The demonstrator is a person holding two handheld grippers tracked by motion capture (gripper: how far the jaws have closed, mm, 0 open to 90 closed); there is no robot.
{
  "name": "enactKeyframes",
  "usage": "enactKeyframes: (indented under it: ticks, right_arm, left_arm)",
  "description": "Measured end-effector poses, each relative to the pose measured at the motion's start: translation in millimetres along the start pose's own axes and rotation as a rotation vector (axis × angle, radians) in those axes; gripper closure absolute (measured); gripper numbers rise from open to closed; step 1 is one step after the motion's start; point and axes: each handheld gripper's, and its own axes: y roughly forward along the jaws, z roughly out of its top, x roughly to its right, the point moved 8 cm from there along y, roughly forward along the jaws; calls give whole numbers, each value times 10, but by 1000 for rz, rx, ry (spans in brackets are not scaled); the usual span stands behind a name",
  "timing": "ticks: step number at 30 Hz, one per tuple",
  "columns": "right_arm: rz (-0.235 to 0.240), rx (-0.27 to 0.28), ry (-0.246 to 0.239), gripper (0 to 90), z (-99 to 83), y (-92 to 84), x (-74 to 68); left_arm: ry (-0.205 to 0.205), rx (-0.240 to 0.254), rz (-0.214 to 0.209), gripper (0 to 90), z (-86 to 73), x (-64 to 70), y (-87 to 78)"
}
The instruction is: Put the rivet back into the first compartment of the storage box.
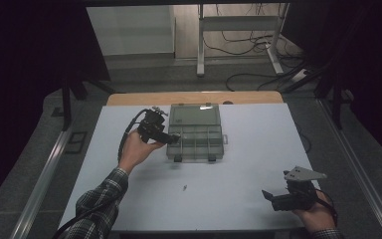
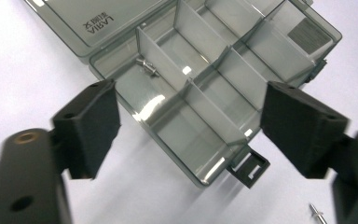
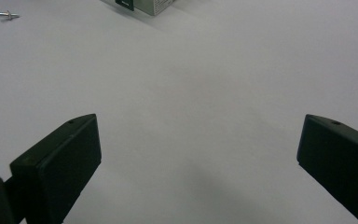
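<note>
Fingers of the left gripper (image 2: 186,135) stand spread wide with nothing pinched between them; in the left gripper view the 2 black pads (image 2: 93,126) frame the open box (image 2: 205,84). Between and beyond the pads lie the box's clear compartments, split by upright dividers. 1 small screw (image 2: 147,66) rests in the corner compartment just beyond the left pad, near the hinge side where the lid (image 2: 98,23) lies flat and carries printed lettering. A dark latch (image 2: 248,169) sticks out from the box's front wall, between the 2 pads and nearer the right one. A second screw (image 2: 316,212) lies loose on the white table (image 2: 18,70), just below the right pad and outside the box.

From the high view, the left gripper (image 1: 175,138) is held by the person's left hand (image 1: 138,148) at the box's (image 1: 196,130) left edge, its tips over the near-left compartments. The loose screw (image 1: 184,187) sits on the table (image 1: 248,164) on the person's side of the box, well apart from both grippers.

Spread wide and empty as well are the fingers of the right gripper (image 3: 193,158), with bare table (image 3: 205,84) between its pads (image 3: 60,163). Far beyond its left pad lies the loose screw (image 3: 7,15), and a box corner (image 3: 144,5) shows at the top edge. In the high view the right gripper (image 1: 270,198) sits low near the table's near-right corner, held by the right hand (image 1: 314,215).
</note>
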Motion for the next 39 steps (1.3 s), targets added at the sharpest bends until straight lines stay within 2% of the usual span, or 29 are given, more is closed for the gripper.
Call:
enactKeyframes:
  ticks: [7, 14, 22, 27, 33, 39]
  right_arm:
    - [-2, -1, 0, 0, -2, 4, -2]
    - [-4, -4, 0, 0, -4, 4, -1]
    - [-6, -6, 0, 0, -6, 6, -1]
    - [-6, -8, -1, 0, -8, 8, -1]
    - [-7, -9, -1, 0, -10, 9, 0]
    - [-9, -10, -3, 0, -10, 9, -1]
  left_arm:
    - [8, 12, -6, 113, -110, 59, -74]
    - [2, 35, -33, 89, -206, 159, -126]
    - [11, 26, -42, 69, -334, 245, -114]
    - [39, 12, -34, 41, -424, 306, -124]
    - [47, 5, -58, 0, -550, 381, -119]
    - [61, -1, -61, 0, -663, 415, -110]
